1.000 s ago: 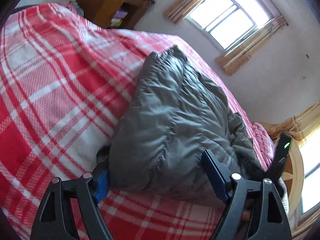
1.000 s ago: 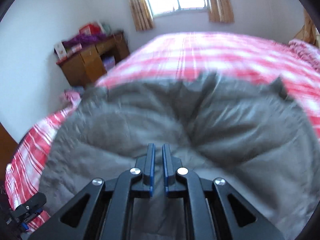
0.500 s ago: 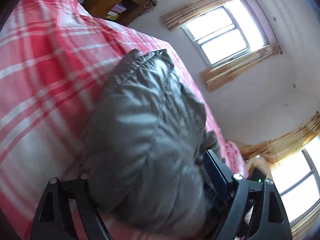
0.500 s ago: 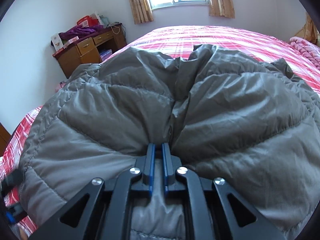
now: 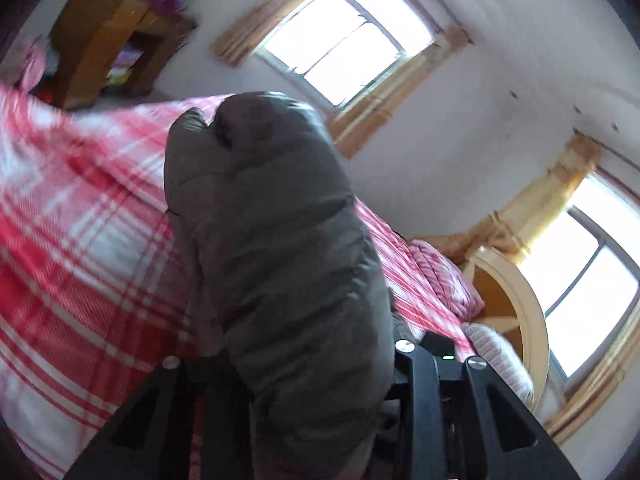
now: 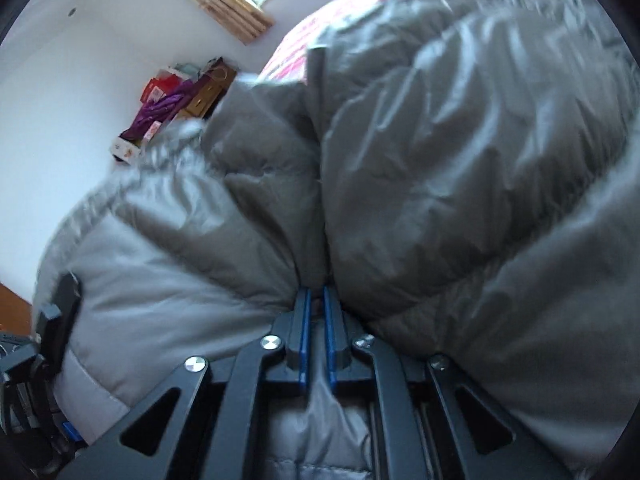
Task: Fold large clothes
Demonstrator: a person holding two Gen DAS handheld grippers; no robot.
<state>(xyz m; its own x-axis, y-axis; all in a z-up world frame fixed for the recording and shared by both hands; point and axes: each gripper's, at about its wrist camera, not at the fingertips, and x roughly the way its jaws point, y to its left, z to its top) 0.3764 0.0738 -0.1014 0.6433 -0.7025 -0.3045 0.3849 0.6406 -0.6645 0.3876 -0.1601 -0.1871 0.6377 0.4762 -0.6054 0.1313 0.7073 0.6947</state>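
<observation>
Your bed (image 5: 72,248), under its red-and-white plaid cover, carries the grey puffer jacket (image 5: 280,264), which rises off it as a thick bundle and fills most of the right wrist view. Behind stand a wooden cabinet (image 5: 104,52) and curtained windows (image 5: 344,52). Your left tongs (image 5: 304,364) have just been closing and now squeeze a fat fold of the jacket. Your right tongs (image 6: 316,320) sit narrow, pinching a thin fold of it between their blue pads (image 6: 305,340).

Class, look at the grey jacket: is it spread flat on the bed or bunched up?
Bunched up: the jacket bulges in puffy folds, pinched by the right gripper.
</observation>
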